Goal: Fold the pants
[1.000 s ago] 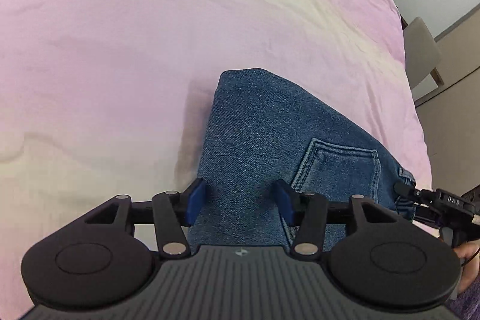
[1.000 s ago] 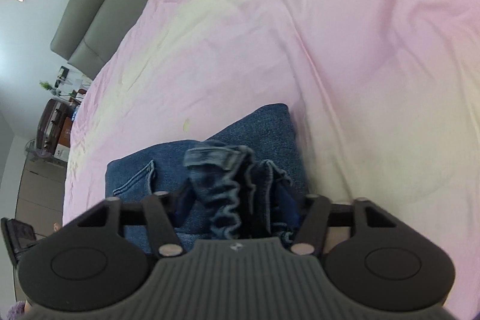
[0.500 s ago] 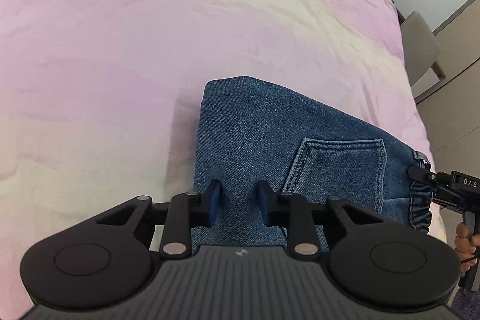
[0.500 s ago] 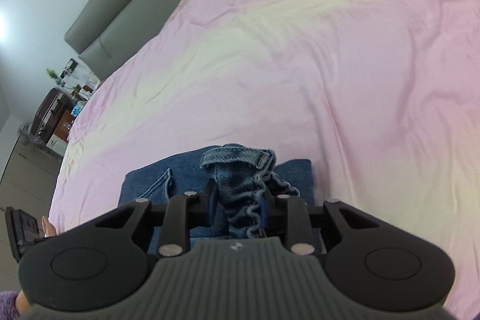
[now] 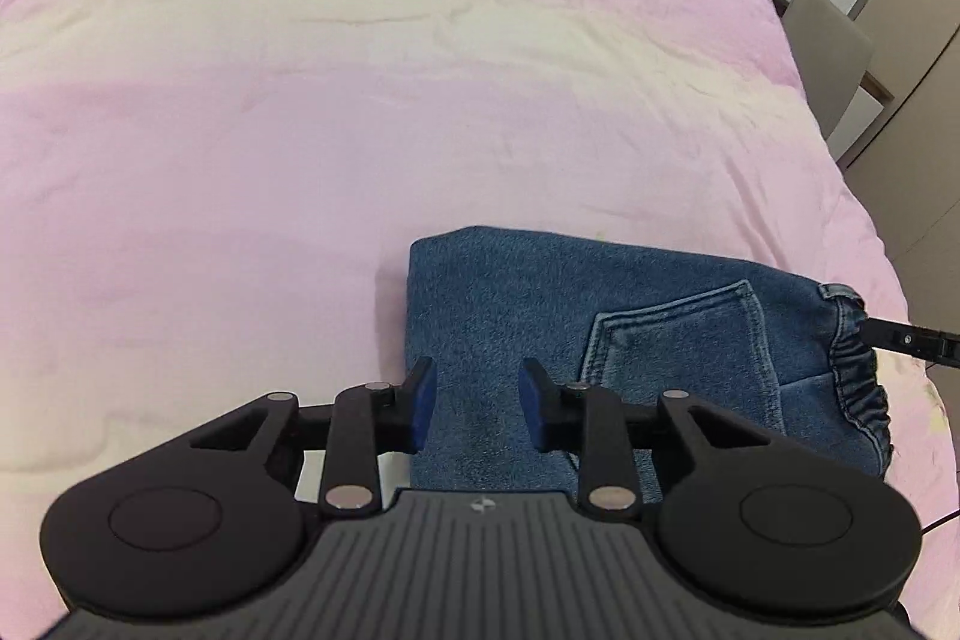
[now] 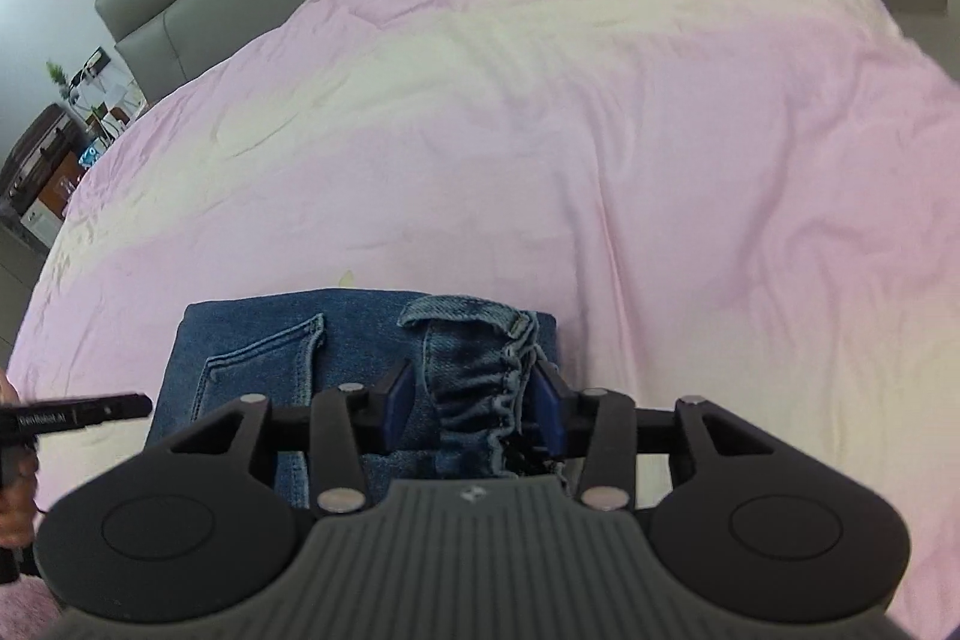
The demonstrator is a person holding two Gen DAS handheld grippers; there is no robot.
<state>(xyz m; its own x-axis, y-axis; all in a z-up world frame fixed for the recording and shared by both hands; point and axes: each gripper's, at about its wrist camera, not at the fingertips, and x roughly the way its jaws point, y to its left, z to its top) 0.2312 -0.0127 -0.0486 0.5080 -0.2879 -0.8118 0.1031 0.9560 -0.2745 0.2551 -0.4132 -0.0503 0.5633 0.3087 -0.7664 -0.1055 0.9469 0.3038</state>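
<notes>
Left hand-held gripper [image 5: 477, 403] hangs part-open over the folded pants [image 5: 600, 328], gripping nothing; right hand-held gripper [image 6: 474, 403] has just widened — bunched waistband [image 6: 480, 376] between its pads, contact unclear.

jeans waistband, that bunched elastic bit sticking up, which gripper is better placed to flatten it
Right. The right gripper already straddles the bunched waistband of the jeans, its jaws just opening. The left gripper sits open over flat denim at the opposite end.
</notes>
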